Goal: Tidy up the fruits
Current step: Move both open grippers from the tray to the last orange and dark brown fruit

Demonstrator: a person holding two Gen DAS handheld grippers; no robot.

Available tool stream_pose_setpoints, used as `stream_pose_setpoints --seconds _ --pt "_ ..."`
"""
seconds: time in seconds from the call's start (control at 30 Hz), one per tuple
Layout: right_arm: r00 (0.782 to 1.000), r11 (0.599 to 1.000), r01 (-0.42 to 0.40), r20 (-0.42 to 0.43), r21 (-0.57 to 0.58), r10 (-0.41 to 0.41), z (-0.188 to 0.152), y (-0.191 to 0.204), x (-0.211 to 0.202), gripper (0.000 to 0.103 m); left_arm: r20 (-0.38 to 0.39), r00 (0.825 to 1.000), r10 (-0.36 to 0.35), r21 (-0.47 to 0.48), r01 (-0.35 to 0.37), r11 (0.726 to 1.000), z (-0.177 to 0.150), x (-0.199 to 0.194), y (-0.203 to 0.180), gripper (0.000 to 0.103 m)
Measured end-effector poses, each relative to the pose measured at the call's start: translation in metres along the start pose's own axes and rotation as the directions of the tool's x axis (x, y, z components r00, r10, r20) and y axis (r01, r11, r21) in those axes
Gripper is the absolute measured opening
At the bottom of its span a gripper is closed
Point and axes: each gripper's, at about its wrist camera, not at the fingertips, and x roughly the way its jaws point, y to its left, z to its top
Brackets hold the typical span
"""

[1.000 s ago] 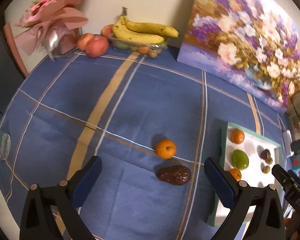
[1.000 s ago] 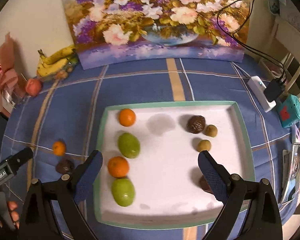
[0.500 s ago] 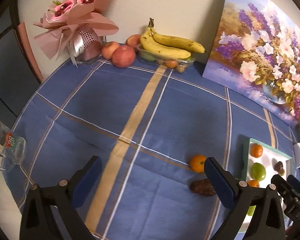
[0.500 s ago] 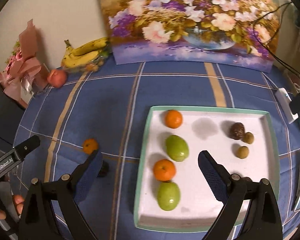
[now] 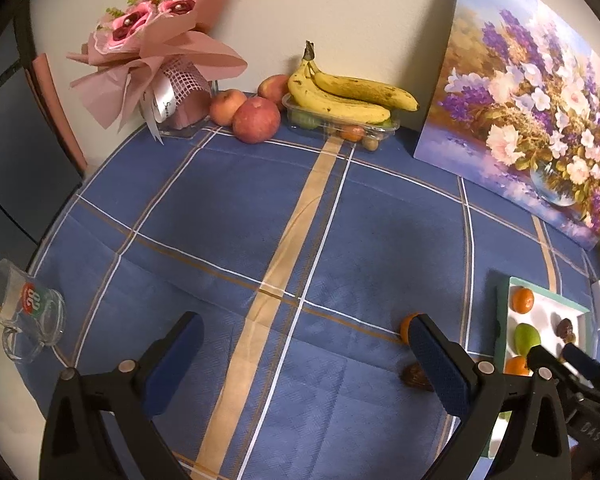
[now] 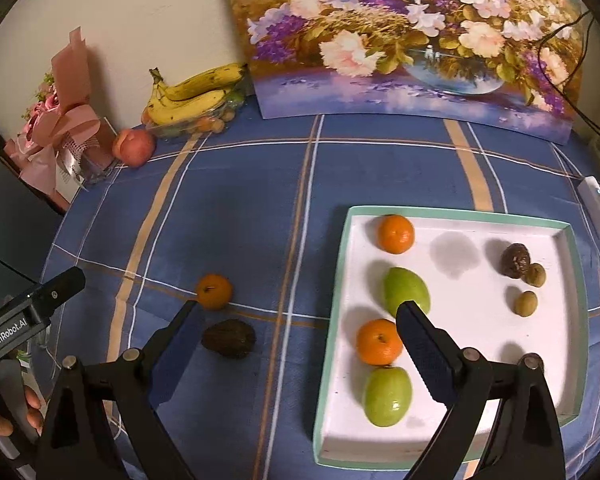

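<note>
Blue tablecloth (image 6: pixel 236 208), white tray (image 6: pixel 476 360) with oranges (image 6: pixel 395 234), green fruits (image 6: pixel 406 290); both claws (image 6: pixel 300 352) spread, empty.

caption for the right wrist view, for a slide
Open right gripper above loose mandarin and dark fruit beside the fruit tray.

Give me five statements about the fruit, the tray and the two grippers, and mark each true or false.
1. Two oranges lie in the tray. True.
2. The loose orange on the cloth touches the dark brown fruit. False: a gap separates them.
3. The right gripper holds a green fruit. False: its fingers are apart and empty.
4. The left gripper is open. True.
5. The bananas lie in the tray. False: they rest on a clear container by the wall.
</note>
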Motion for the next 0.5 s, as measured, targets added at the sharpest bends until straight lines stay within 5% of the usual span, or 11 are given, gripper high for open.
stream_pose_setpoints --seconds 0.23,0.5 --pt "0.999 0.999 -0.032 -0.008 -0.019 0.032 -0.001 0.012 0.009 0.096 -0.017 0.998 -0.067 -0.046 0.067 0.997 0.003 0.004 0.007 0.103" --pt "0.999 0.998 -0.052 -0.019 -0.035 0.051 -0.001 0.024 0.021 0.096 -0.047 0.997 -0.054 -0.085 0.049 0.995 0.004 0.016 0.014 0.101"
